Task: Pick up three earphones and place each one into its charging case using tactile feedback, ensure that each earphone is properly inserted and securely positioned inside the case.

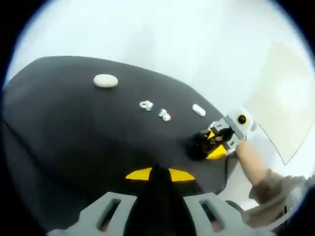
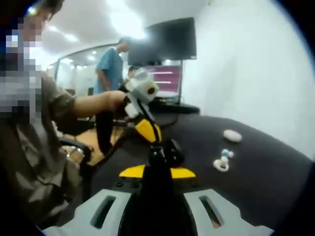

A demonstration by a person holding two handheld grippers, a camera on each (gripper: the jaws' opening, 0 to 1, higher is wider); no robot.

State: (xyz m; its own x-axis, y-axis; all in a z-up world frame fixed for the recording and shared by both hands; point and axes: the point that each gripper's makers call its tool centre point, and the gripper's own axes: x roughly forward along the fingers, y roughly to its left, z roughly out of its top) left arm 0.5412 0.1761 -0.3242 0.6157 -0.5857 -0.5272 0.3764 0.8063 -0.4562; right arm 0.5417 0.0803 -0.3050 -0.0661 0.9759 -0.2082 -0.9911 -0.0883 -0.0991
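Up close, the left gripper [image 1: 158, 173] has its black jaws pressed together with nothing between them, above the matte black tabletop [image 1: 74, 142]. Likewise the right gripper [image 2: 157, 162] shows its jaws drawn together, empty. Farther out on the tabletop lie small white earphones: a looped one [image 1: 146, 104], a pair with a teal speck [image 1: 164, 115], and a capsule-shaped piece [image 1: 199, 110] beside them. Well beyond sits the white oval charging case [image 1: 105, 80], lid down, contents hidden. A person's hand [image 2: 116, 100] grips the other handle.
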